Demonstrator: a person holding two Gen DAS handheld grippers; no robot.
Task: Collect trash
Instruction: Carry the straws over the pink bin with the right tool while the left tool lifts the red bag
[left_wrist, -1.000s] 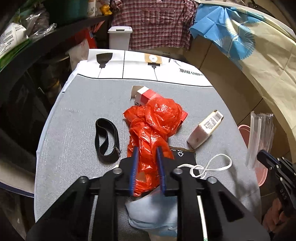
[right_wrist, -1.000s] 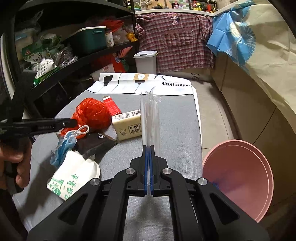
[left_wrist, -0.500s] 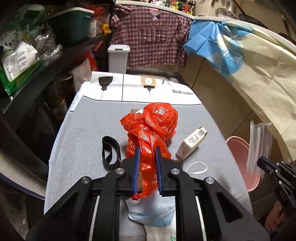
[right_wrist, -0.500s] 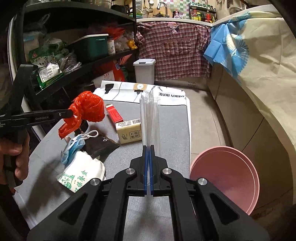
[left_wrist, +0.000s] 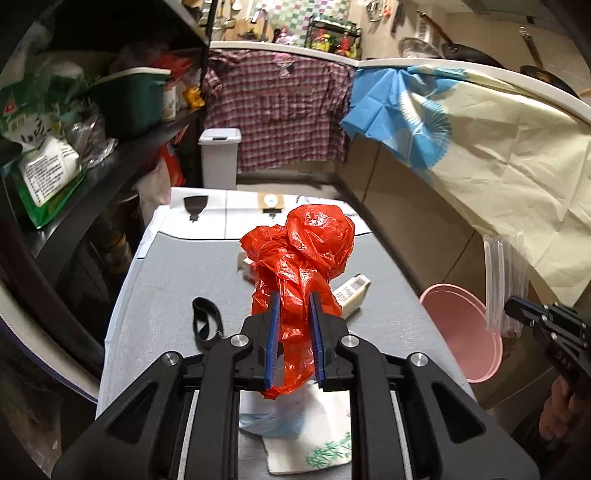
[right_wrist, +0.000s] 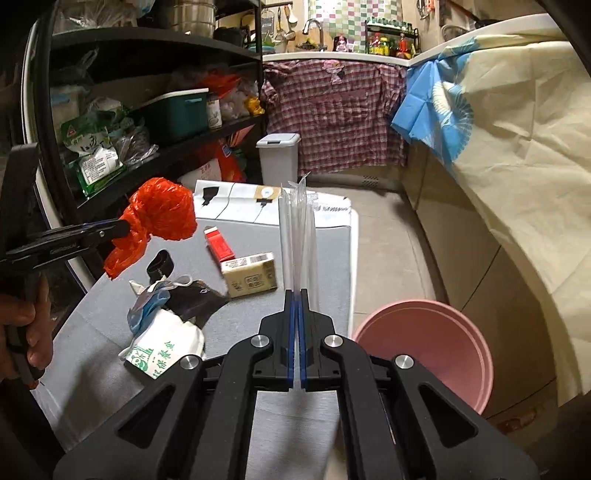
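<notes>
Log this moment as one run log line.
left gripper: shut on red plastic bag | right gripper: shut on clear bag | pink bin: beside table

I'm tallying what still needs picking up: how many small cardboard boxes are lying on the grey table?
2. The red box lies toward the table's far end, and the beige box sits just nearer, beside the clear plastic bag. More could be hidden under other trash.

Probably a home kitchen: tap (right_wrist: 315, 27) and hanging utensils (right_wrist: 280, 24) behind, stocked shelves (right_wrist: 155, 122) alongside.
</notes>
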